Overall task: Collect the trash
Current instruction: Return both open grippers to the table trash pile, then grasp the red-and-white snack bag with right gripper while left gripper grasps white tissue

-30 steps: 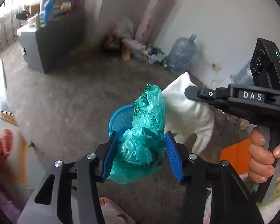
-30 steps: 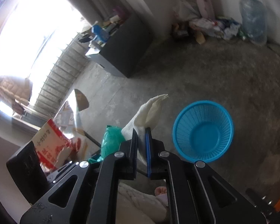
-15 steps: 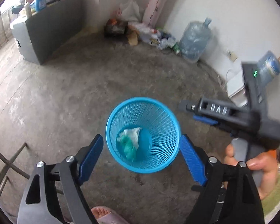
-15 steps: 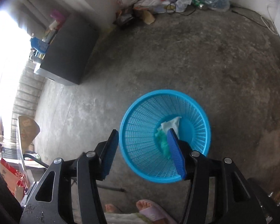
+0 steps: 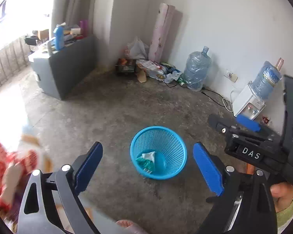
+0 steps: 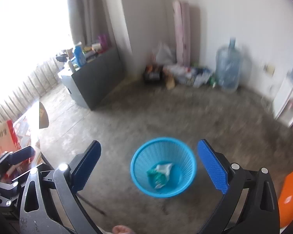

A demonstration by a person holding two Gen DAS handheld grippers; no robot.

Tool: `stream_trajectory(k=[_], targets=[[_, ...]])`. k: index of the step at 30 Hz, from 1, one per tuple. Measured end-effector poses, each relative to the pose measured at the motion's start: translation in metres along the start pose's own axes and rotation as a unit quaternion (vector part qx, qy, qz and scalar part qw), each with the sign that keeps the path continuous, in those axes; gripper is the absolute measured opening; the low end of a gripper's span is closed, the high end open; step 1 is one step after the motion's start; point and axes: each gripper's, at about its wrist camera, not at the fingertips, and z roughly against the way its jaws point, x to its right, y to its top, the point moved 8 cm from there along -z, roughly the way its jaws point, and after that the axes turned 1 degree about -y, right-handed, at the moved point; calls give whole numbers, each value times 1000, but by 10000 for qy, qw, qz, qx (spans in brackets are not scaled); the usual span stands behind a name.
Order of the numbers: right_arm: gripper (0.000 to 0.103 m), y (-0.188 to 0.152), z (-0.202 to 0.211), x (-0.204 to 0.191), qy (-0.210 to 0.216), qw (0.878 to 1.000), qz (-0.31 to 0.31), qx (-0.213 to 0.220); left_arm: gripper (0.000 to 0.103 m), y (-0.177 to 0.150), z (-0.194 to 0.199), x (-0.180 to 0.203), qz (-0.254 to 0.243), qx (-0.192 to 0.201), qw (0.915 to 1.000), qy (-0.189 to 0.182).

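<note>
Both hand-held grippers – left [image 5: 147, 168], right [image 6: 149, 167] – are opening with nothing between the jaws, the trash [image 5: 146, 160] lying in the basket [image 5: 175, 136] on the floor – a careless swing could tip that light basket.

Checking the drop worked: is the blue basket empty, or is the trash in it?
Not empty. The blue basket stands upright on the floor with the green bag and white paper at its bottom.

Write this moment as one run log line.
left tongs: opening, empty | right tongs: opening, empty | green bag, white tissue: inside blue basket
</note>
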Motion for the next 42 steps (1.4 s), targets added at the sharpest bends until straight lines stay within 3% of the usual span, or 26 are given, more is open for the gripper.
stream_trajectory(k=[2, 6, 9, 12, 15, 18, 21, 26, 33, 38, 42], targets=[[95, 1, 22, -17, -72, 9995, 245, 198, 92, -7, 25, -4, -31, 62, 10000, -57], [95, -3, 52, -43, 285, 9976, 462, 421, 97, -25, 80, -18, -21, 67, 10000, -67], [95, -7, 70, -64, 409, 9945, 729, 627, 97, -39, 125, -45, 176, 327, 9987, 344], [95, -11, 84, -89, 638, 9866, 1157, 960, 97, -65, 172, -83, 604, 606, 9916, 972], [95, -14, 92, -114, 1151, 9787, 1354, 1024, 97, -98, 213, -128, 1164, 771, 9755, 1700], [95, -17, 101, -142, 1976, 9659, 1394, 925, 97, -137, 255, -173, 1840, 930, 9503, 2331], [95, -18, 105, -162, 2437, 9573, 1316, 829, 97, -169, 287, -204, 2371, 1112, 9303, 2569], [95, -31, 123, -197, 2594, 9513, 1403, 897, 97, -208, 321, -239, 2926, 1443, 9064, 2683], [95, -47, 137, -233, 2774, 9438, 1632, 752, 97, -211, 325, -263, 2769, 1670, 9135, 2469], [92, -49, 130, -244, 2835, 9456, 1513, 501, 97, -200, 315, -265, 2480, 1700, 9284, 2185], [87, -50, 124, -253, 2920, 9456, 1407, 267, 97, -193, 305, -271, 2254, 1766, 9347, 2107]])
